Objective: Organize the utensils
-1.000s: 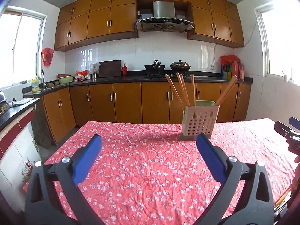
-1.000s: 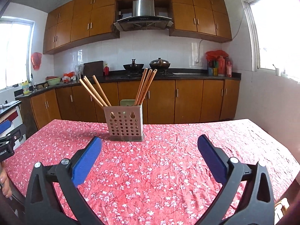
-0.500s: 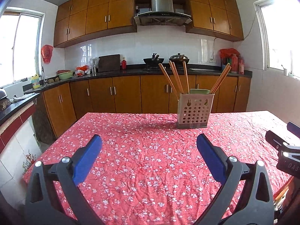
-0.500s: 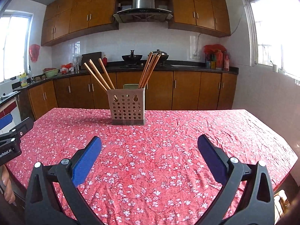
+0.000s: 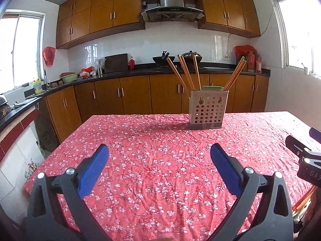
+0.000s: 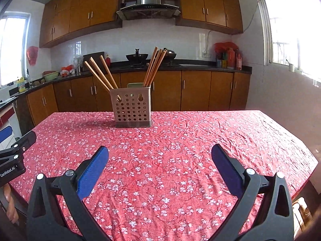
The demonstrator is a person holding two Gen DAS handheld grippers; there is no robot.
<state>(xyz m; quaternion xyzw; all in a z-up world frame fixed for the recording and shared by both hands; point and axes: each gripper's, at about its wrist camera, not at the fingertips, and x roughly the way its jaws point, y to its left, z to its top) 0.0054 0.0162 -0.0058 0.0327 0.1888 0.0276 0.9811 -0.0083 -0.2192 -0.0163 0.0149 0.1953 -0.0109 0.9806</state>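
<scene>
Chopsticks [image 6: 100, 74] in holder [image 6: 131, 108], tongs [image 6: 159, 154] apart

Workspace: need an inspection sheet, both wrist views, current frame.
Surface: red floral tablecloth, wrinkled.
Job's things: perforated holder upright at the far side, chopsticks leaning out in two bunches.
Clutter: nothing seen on the cloth.
Grippers: left gripper and right gripper open, holding nothing, apart from the holder.
Cables: wall cord to a socket.
Surroundings: wooden cabinets, range hood, wok.
</scene>
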